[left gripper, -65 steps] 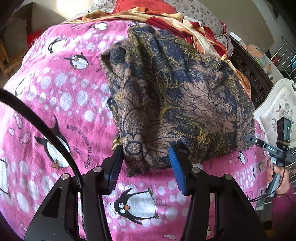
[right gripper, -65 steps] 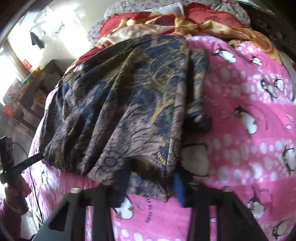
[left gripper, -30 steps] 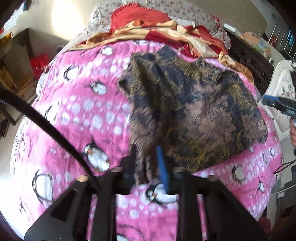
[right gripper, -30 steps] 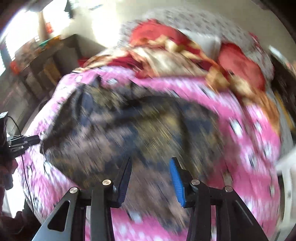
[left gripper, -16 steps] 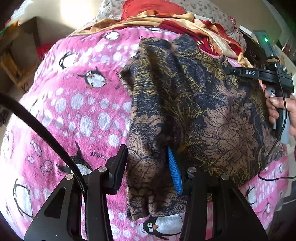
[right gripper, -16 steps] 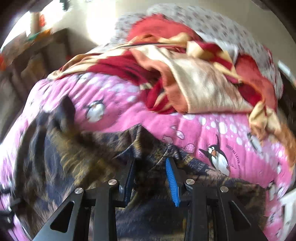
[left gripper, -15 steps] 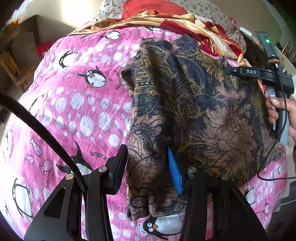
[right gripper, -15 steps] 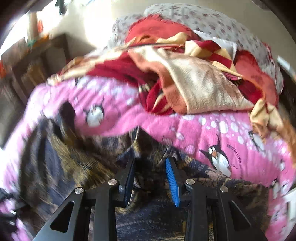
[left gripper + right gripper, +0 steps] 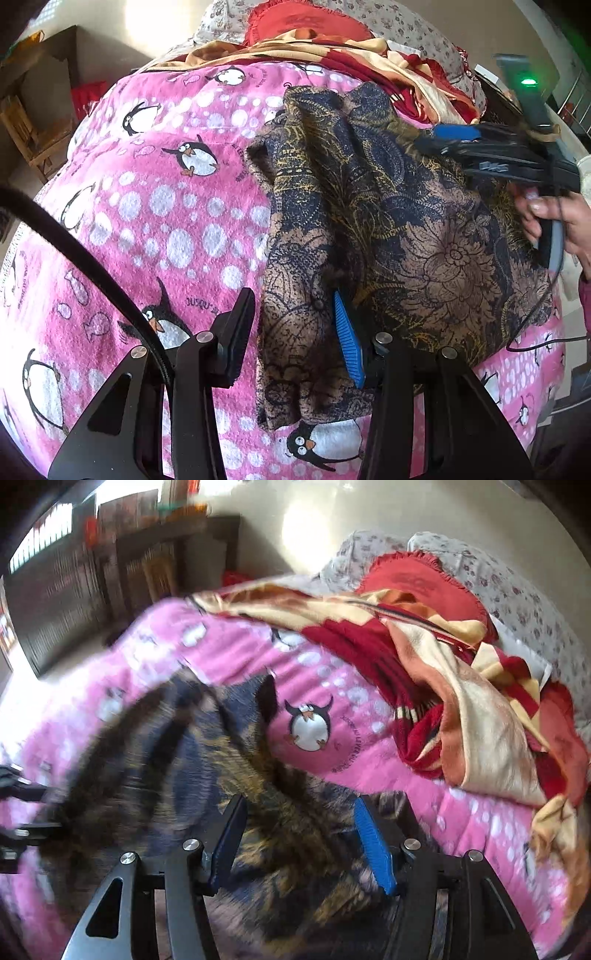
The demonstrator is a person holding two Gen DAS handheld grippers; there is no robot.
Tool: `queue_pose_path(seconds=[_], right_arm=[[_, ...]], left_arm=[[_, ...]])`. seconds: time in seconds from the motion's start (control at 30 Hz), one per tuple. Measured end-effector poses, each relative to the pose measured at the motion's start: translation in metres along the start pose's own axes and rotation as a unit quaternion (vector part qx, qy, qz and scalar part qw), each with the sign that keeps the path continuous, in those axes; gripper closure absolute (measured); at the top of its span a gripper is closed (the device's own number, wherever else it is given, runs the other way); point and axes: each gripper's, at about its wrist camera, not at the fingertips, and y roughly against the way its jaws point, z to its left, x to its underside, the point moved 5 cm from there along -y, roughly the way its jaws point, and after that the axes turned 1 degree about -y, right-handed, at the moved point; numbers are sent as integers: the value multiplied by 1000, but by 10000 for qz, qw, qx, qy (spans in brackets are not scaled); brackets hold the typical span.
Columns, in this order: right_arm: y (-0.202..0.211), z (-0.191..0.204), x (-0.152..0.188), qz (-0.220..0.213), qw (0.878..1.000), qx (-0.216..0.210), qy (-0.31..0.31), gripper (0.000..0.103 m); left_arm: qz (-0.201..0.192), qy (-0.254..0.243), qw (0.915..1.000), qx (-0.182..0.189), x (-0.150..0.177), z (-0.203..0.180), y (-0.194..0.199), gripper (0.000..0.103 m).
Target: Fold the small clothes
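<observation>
A dark navy, brown and gold floral garment (image 9: 406,229) lies spread on a pink penguin blanket (image 9: 166,206). My left gripper (image 9: 293,332) sits low over its near left strip. That strip lies between the jaws; the blue pad (image 9: 347,343) rests against the cloth and the black finger (image 9: 240,328) stands just clear, so it is open. My right gripper (image 9: 432,140), held by a hand (image 9: 554,218), hovers at the garment's far right edge. In the right wrist view its jaws (image 9: 299,834) are opening, with blurred cloth (image 9: 258,775) beneath and between them, unpinched.
A crumpled red and cream blanket (image 9: 461,701) is heaped at the bed's far end, with grey floral bedding (image 9: 406,26) behind it. Wooden furniture (image 9: 37,122) stands left of the bed, dark shelving (image 9: 74,602) beyond. A black cable (image 9: 74,240) crosses the left view.
My left gripper dropped closer to the bed and its jaws spread off the strip they had pinched. The right gripper swung across to the garment's far edge and its jaws widened.
</observation>
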Motion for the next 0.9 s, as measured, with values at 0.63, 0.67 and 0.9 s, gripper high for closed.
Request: queue_pose_path(seconds=[0.63, 0.67, 0.9], right_arm=[[17, 0, -23, -389, 9906, 5, -1313, 96], [23, 1, -25, -461, 9895, -107, -1365, 94], [26, 68, -40, -460, 9866, -1120, -1096, 79]], left_arm=[[15, 48, 9999, -145, -2, 0, -3, 60], [9, 48, 9999, -150, -2, 0, -3, 60], [-2, 124, 9998, -152, 1, 1, 0, 60]])
